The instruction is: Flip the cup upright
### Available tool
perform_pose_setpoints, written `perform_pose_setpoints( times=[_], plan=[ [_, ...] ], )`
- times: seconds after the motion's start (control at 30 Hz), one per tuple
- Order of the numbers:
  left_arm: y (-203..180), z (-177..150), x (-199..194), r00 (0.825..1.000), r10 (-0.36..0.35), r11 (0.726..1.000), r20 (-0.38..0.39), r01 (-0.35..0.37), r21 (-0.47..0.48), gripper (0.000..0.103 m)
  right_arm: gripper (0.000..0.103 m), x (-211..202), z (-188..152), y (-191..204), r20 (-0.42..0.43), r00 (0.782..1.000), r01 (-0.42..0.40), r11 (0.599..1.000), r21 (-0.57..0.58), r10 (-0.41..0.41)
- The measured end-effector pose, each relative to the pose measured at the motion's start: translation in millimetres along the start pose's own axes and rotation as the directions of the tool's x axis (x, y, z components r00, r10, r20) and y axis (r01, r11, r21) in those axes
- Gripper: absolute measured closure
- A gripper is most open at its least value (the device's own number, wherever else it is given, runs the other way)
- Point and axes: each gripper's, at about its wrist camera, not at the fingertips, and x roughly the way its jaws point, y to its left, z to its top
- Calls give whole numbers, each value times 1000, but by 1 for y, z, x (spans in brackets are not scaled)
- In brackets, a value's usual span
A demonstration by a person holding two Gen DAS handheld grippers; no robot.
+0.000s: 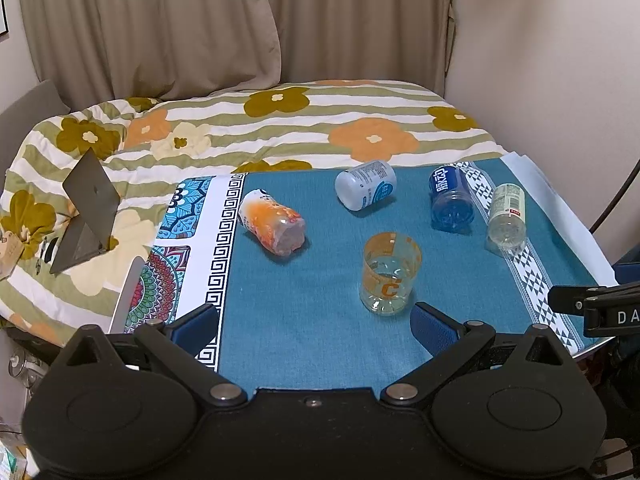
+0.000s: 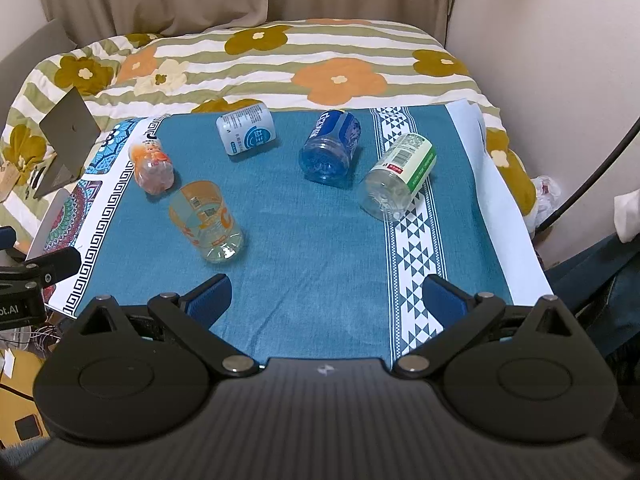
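Your left gripper point(image 1: 314, 326) and right gripper point(image 2: 326, 294) both hover with jaws spread wide, holding nothing. The clear plastic cup with orange print point(image 1: 390, 274) stands upright on the teal tablecloth point(image 1: 312, 280), just ahead of your left gripper's right finger. Four other cups lie toppled beyond it.

Teal tablecloth point(image 2: 312, 240) with patterned borders. Floral striped quilt point(image 2: 280, 60) behind it at 12 o'clock – beige curtain point(image 1: 160, 20) above that. Grey laptop point(image 1: 86, 216), lid open, on the quilt at 9 o'clock. Bare wall point(image 2: 540, 20) at 2 o'clock.
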Motion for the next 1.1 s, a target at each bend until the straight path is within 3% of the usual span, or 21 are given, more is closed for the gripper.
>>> perform_pose_setpoints(
  times=[1.1],
  plan=[
    [4, 4, 1, 998, 42, 999, 52, -42, -4, 0, 0, 1, -1, 1, 1, 1000, -2, 1000, 0, 2]
  ],
)
